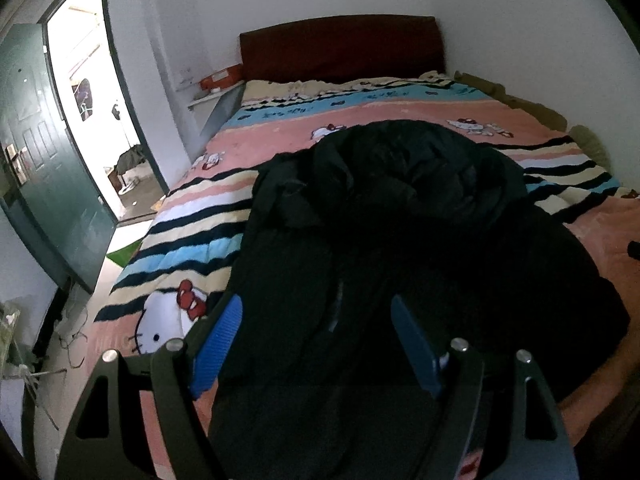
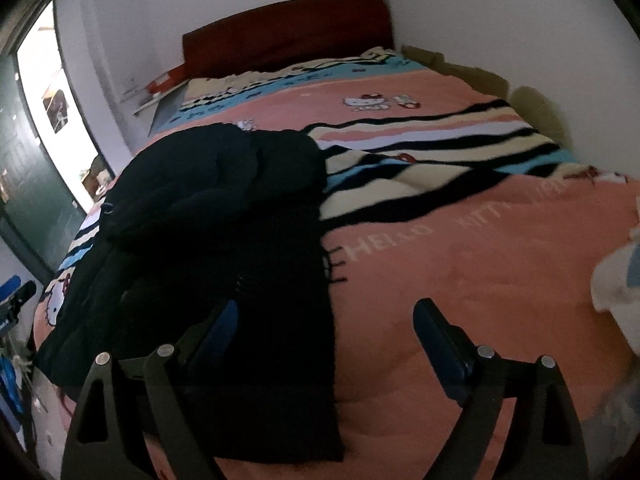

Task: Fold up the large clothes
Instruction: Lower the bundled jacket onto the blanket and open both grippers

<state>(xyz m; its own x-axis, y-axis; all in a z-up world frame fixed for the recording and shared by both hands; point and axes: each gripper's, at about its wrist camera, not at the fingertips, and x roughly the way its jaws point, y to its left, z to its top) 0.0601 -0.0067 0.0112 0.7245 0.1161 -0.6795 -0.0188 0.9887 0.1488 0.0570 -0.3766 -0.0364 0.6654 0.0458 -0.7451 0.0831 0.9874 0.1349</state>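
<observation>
Spread across the middle of the bed (image 1: 400, 116) lies a large black coat (image 1: 400, 216), its upper part bunched into a rounded heap toward the headboard (image 1: 340, 46) and its lower part reaching down to the near edge. Under it is a pink, blue and cream striped bedspread (image 2: 480, 240) printed with cartoon cats.

Low at the foot of the bed, the left gripper (image 1: 316, 340) hovers with its jaws wide apart, blue pads showing on both fingers; the coat's dark hem fills the gap between them, and nothing is clamped. The right gripper (image 2: 324, 328) also has its jaws spread, one finger over the coat's right edge and the other over bare pink bedspread, holding nothing. Whether either gripper touches the fabric cannot be told.

To the left a dark green door (image 1: 44, 152) stands open onto a bright doorway (image 1: 92, 100).
</observation>
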